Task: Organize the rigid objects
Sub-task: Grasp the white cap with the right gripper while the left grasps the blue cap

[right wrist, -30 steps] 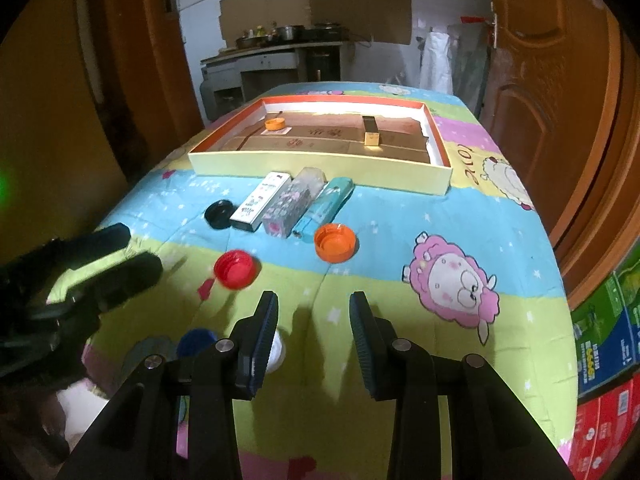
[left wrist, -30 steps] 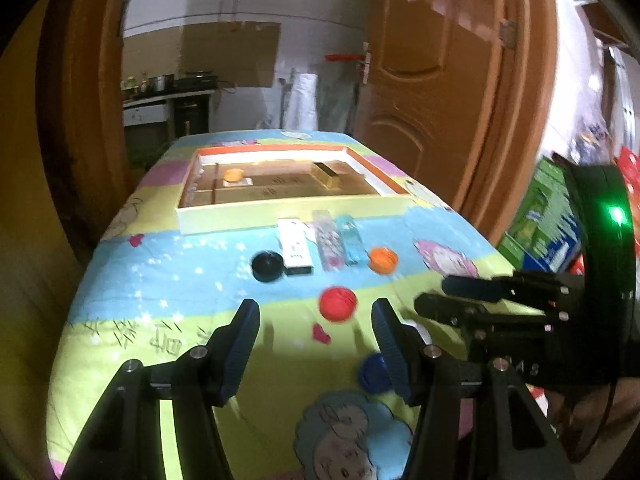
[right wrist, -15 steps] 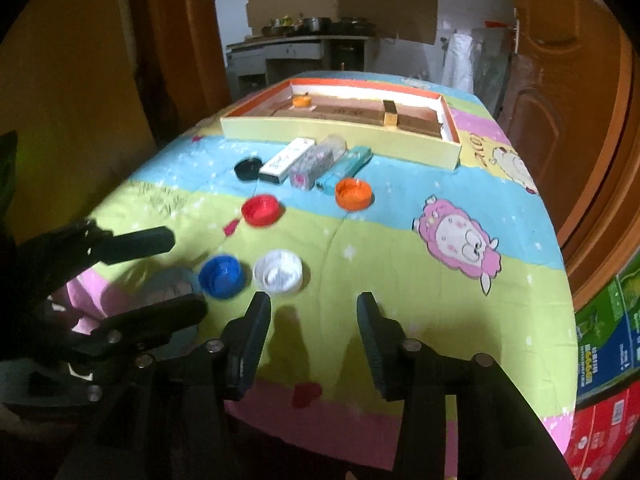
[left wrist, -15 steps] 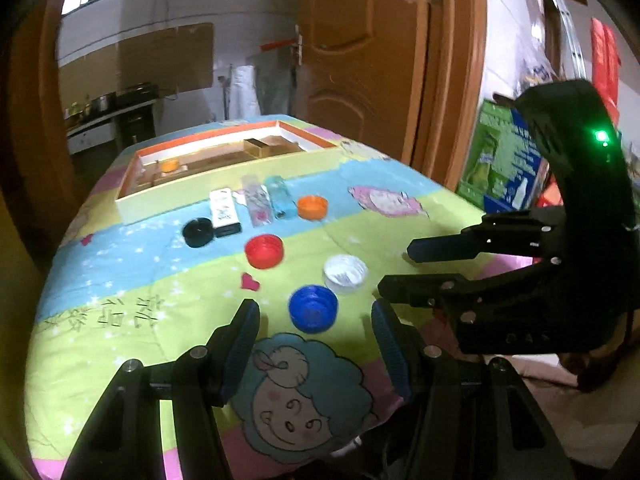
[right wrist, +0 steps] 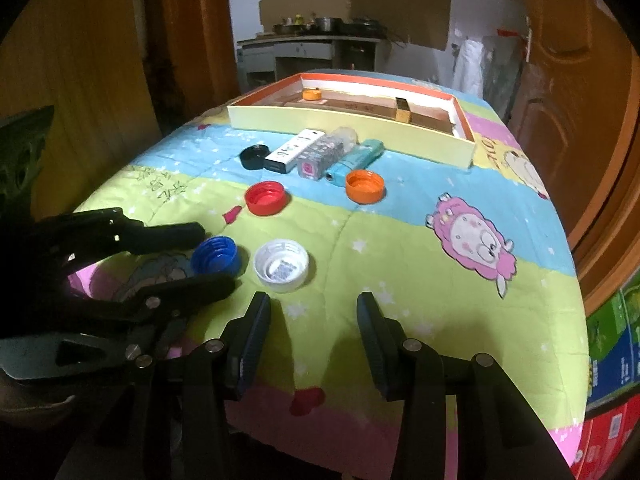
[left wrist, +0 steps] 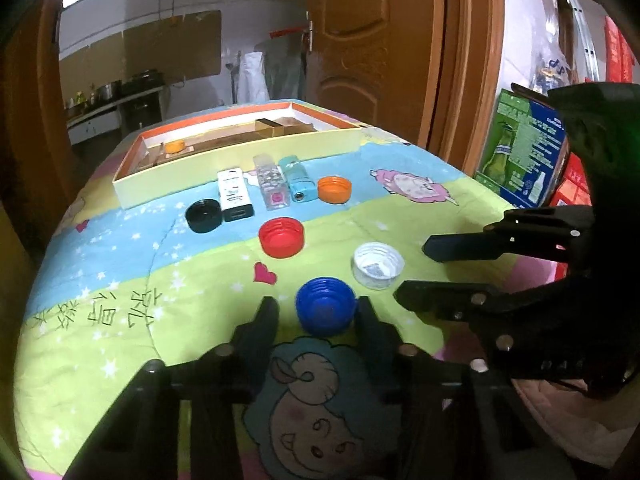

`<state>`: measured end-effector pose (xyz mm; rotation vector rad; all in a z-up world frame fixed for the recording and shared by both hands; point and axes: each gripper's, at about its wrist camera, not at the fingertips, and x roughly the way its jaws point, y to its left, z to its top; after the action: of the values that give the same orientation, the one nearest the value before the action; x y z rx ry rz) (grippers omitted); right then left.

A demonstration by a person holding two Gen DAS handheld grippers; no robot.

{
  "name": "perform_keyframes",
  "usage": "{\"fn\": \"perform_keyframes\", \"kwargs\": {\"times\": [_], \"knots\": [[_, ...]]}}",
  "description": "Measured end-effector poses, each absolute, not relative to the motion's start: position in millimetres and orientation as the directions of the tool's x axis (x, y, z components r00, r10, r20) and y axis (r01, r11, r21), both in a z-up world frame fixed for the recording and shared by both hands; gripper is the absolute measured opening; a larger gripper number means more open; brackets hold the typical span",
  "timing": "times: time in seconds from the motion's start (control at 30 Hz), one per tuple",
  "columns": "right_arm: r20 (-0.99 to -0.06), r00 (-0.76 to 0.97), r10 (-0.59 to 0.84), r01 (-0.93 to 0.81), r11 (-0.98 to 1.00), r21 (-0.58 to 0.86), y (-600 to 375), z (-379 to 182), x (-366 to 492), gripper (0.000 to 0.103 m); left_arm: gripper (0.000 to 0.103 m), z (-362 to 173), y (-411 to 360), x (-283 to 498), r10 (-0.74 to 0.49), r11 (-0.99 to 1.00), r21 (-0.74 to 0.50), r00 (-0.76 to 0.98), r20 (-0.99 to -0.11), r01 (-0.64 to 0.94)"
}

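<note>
The blue cap (left wrist: 326, 306) lies on the quilt-covered counter (left wrist: 120, 288) between the spread fingers of the left hand-held gripper (left wrist: 318, 312) — released, gripping nothing. Just beside it sits the white cap (left wrist: 377, 265), with the red cap (left wrist: 281, 237) farther off. The right hand-held gripper (right wrist: 314, 316) hangs released over bare quilt — near the white cap.

Home, wooden door (left wrist: 384, 40), kitchen counter with pots (right wrist: 320, 34), cartoon quilt (right wrist: 400, 248)
</note>
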<state>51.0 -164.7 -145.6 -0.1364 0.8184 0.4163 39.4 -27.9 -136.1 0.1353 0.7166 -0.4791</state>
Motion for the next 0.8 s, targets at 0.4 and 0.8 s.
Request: {"fn": "perform_keyframes", "kwargs": {"times": [0.4,0.8], "knots": [[-0.704,0.628,0.332,-0.458,0.889,0.011,-144.4,-147.1,66.1,0.031,0.03,-136.0,-14.7,43.7,-0.386,0.898,-0.103,0.657,-0.648,0.427],[-0.703,0.631,0.327,-0.453,0.891,0.008,-140.1,-146.7,66.9,0.03,0.03,-131.1,-5.8,48.2,-0.382,0.912,-0.144,0.662,-0.645,0.385]]}}
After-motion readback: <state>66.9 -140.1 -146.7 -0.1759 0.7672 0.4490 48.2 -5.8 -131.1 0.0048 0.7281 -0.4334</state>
